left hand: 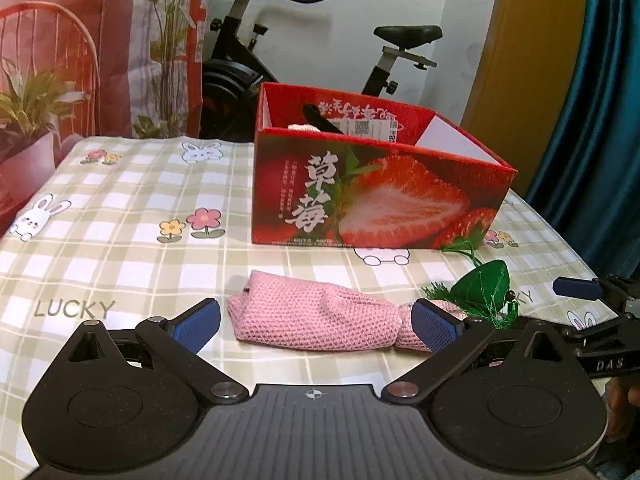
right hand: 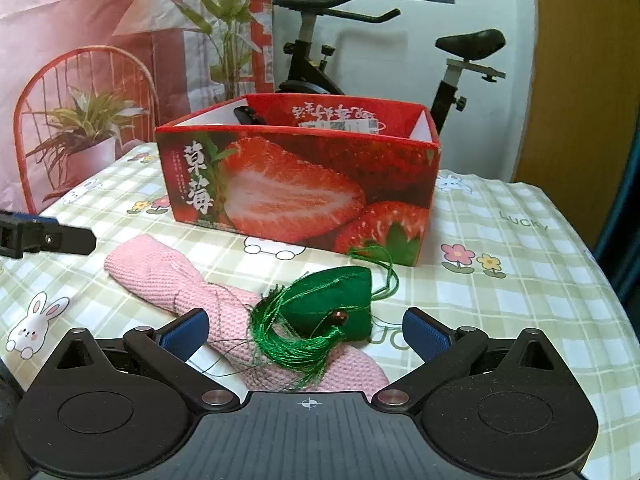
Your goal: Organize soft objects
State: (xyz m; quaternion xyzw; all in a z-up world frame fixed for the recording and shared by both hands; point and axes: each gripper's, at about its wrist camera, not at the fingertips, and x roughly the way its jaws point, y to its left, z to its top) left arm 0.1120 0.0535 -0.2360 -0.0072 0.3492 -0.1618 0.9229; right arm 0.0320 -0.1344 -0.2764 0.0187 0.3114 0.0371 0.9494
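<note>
Two claws gape wide, gripping nothing: left claw (left hand: 316,326) flanks the pink knitted piece (left hand: 316,320), right claw (right hand: 306,334) flanks the green tasselled sachet (right hand: 336,306) before the strawberry box (right hand: 296,184).

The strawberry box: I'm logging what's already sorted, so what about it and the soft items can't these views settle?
- Strawberry box contents: front wall hides all but a cream knit edge and a black item, both views.
- Pink knit piece: near end cut off by the right gripper body.
- Green pouch: underside hidden, both views.
</note>
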